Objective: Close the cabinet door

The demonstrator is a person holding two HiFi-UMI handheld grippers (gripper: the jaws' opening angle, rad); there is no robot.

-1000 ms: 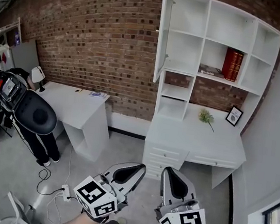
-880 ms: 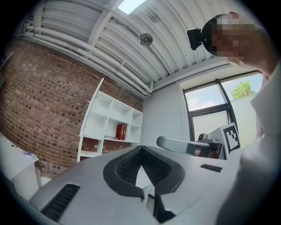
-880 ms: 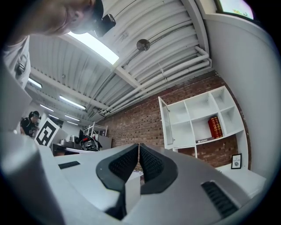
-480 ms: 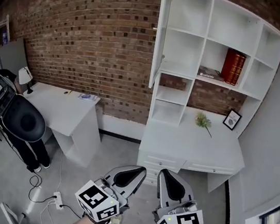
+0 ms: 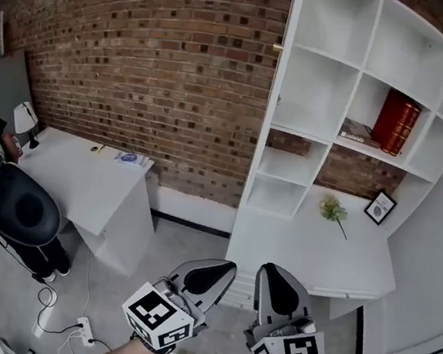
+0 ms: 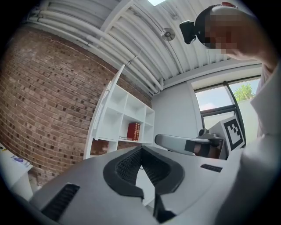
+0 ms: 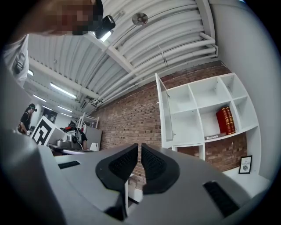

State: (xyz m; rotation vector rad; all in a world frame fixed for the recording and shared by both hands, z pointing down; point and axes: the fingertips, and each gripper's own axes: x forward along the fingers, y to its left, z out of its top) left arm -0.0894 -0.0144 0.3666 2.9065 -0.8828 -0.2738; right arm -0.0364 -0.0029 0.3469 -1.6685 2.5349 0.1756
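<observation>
left claw [image 5: 228,267]: closed, empty | right claw [image 5: 265,269]: closed, empty | door [image 5: 281,98]: open, seemingly edge-on, at 12 o'clock, well apart from claws

Lying book [image 5: 359,137] on the shelf [image 5: 306,135]: we see white lettering, too small to read.
</observation>
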